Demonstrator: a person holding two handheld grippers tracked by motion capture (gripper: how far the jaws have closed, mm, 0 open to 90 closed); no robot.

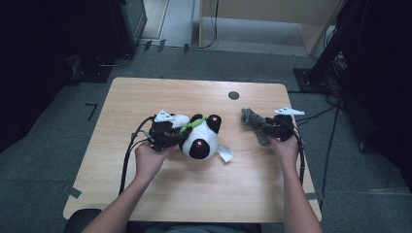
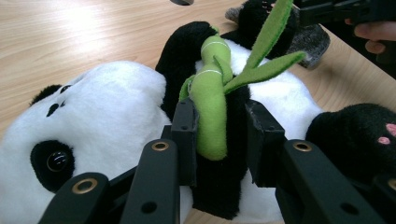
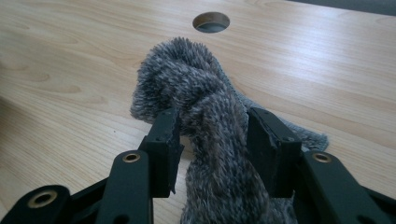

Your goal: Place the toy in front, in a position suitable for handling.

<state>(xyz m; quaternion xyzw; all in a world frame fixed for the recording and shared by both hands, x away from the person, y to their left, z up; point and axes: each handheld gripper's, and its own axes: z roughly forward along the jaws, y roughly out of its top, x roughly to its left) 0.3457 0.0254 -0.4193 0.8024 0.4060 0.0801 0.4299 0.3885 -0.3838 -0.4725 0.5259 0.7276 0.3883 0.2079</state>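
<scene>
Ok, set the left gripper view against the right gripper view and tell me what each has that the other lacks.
Left gripper view: a plush panda lying on the table, with the left gripper closed around its green bamboo stalk and black arm.

Right gripper view: the right gripper straddling a twisted fuzzy grey cloth, with a round hole in the tabletop behind.

Shared: the light wooden table and, far off in the left gripper view, that grey cloth.

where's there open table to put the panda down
The near strip of the table, between the forearms, is bare, and so is the far left stretch beyond the panda. The far right holds a cable hole. The middle band is crowded: the panda, its white tag and the grey cloth.
</scene>
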